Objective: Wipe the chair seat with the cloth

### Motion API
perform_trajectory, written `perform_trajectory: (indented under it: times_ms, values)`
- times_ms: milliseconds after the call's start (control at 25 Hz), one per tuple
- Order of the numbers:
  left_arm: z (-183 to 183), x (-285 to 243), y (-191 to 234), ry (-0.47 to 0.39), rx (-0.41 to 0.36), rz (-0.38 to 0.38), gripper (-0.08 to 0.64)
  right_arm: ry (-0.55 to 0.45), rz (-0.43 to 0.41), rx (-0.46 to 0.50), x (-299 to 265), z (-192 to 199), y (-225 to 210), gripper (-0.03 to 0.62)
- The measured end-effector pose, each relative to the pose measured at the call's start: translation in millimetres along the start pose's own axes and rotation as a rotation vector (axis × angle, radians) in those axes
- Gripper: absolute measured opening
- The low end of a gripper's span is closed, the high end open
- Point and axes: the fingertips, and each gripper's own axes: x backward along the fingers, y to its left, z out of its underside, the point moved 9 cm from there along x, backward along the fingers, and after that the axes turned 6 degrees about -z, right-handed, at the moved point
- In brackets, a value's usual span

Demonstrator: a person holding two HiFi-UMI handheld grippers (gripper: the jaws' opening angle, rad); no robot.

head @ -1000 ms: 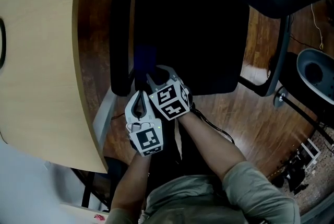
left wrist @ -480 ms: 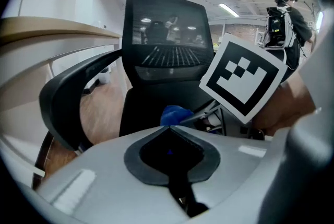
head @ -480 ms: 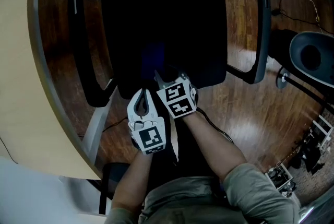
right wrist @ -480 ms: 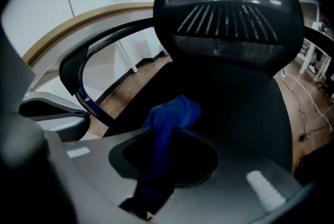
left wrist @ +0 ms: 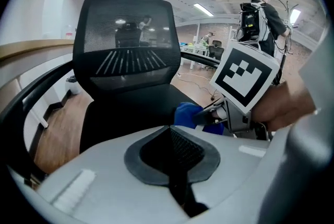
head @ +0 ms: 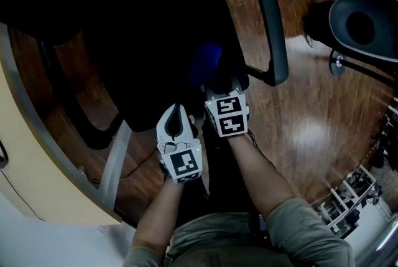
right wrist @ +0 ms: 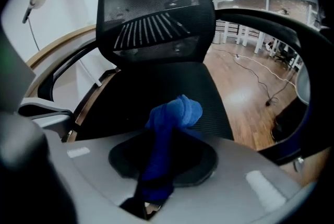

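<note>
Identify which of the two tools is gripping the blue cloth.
The right tool: the blue cloth is pinched between its jaws, over the chair seat. The left tool has shut, empty jaws.

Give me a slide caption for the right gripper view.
Right gripper holds a bunched blue cloth at the black chair seat.

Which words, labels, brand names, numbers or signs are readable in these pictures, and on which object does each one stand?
None: no word, number or brand name can be read in any view.
The only signs are black-and-white square marker patterns on the left cube and the right cube; they are patterns, not text.
</note>
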Motion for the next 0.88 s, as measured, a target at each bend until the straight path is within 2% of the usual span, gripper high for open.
perform_trajectory:
  times_ms: [160, 360, 600, 880]
  values:
    - [-10, -10, -24, -0.007, -0.047, 0.043, 0.005, -0.013, 0.070, -0.094, 18, 15, -37, 0.081]
    - [-16, -23, -46, -0.015, -0.077, 0.071, 0.005, -0.017, 0.130, -0.151, 30, 34, -67, 0.081]
    - [-24, -31, -76, 0.000, -0.089, 0.068, 0.006, -0.007, 0.133, -0.189, 38, 46, -90, 0.081]
    - [-19, -31, -92, 0.014, -0.067, 0.006, 0.006, 0.002, 0.106, -0.184, 32, 57, -98, 0.081]
